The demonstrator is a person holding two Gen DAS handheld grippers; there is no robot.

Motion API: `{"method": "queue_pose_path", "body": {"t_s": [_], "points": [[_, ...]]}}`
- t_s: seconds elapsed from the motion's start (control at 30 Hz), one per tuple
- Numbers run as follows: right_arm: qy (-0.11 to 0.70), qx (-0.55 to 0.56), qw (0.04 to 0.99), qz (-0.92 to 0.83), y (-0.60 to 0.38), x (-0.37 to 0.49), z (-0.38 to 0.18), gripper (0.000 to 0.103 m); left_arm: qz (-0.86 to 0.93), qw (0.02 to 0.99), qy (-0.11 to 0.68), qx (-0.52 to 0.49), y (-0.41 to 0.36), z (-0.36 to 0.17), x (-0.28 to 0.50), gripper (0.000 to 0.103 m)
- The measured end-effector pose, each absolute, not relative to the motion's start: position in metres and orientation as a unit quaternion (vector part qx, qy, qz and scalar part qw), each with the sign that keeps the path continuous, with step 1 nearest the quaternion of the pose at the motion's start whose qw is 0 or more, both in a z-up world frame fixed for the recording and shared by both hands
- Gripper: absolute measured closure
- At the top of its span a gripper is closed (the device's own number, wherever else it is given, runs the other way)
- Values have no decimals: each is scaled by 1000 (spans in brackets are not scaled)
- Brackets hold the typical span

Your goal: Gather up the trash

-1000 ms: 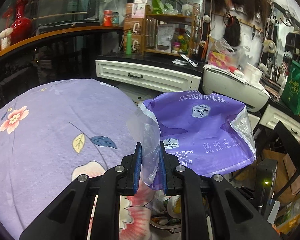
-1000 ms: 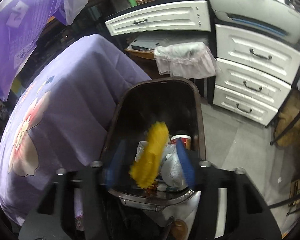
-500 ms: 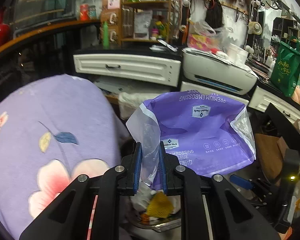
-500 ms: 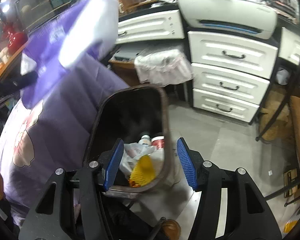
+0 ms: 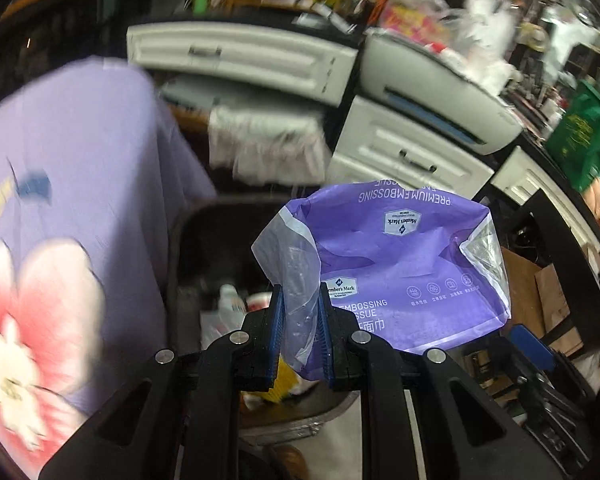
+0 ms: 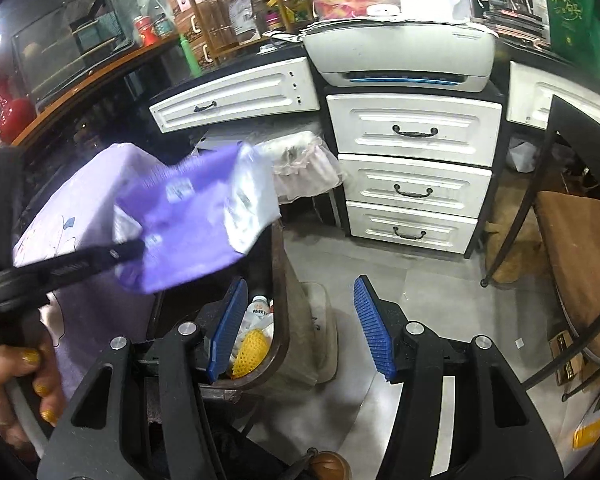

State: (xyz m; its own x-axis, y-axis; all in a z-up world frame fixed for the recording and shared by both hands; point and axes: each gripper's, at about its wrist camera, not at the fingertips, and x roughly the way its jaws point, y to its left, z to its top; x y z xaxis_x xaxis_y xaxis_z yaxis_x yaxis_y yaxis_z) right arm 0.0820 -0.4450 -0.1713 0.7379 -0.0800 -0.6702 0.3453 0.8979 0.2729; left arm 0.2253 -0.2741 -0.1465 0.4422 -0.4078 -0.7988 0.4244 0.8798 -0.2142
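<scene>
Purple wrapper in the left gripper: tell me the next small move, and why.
Probably lower it a little further over the bin, then open. The left gripper pinches the purple wrapper by its clear edge above the trash already inside; the right gripper is open and empty.

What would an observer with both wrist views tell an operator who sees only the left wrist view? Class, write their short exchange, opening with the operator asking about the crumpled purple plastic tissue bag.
Operator: My left gripper pinches the crumpled purple plastic tissue bag. Is it clear of what lies below?
Observer: In the right wrist view it seems to hang in the air above the trash inside the dark brown trash bin.
Operator: Is the right gripper free to help?
Observer: Yes. The right gripper has its jaws open with nothing held between them.
</scene>
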Motion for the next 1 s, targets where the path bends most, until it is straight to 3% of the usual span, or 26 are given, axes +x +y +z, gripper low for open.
{"method": "queue_pose_path", "body": {"t_s": [0.33,0.43,0.5,0.53,0.57,1.0], "points": [[346,205,908,-119,-448,78,-177,47,-175,846,503,-3,-273,-187,236,83],[347,209,907,-118,-448,79,-178,47,-165,842,513,-16,-267,-194,241,70],[347,210,906,-117,-448,79,-179,47,-162,839,519,-18,-265,-197,241,51],[347,210,906,-118,-447,79,-179,47,-162,839,520,-18,-265,-197,241,33],[347,210,906,-118,-447,79,-179,47,-162,840,517,-17,-266,-197,240,26],[327,203,915,-119,-441,73,-163,46,-235,865,443,23,-282,-156,209,14]]}}
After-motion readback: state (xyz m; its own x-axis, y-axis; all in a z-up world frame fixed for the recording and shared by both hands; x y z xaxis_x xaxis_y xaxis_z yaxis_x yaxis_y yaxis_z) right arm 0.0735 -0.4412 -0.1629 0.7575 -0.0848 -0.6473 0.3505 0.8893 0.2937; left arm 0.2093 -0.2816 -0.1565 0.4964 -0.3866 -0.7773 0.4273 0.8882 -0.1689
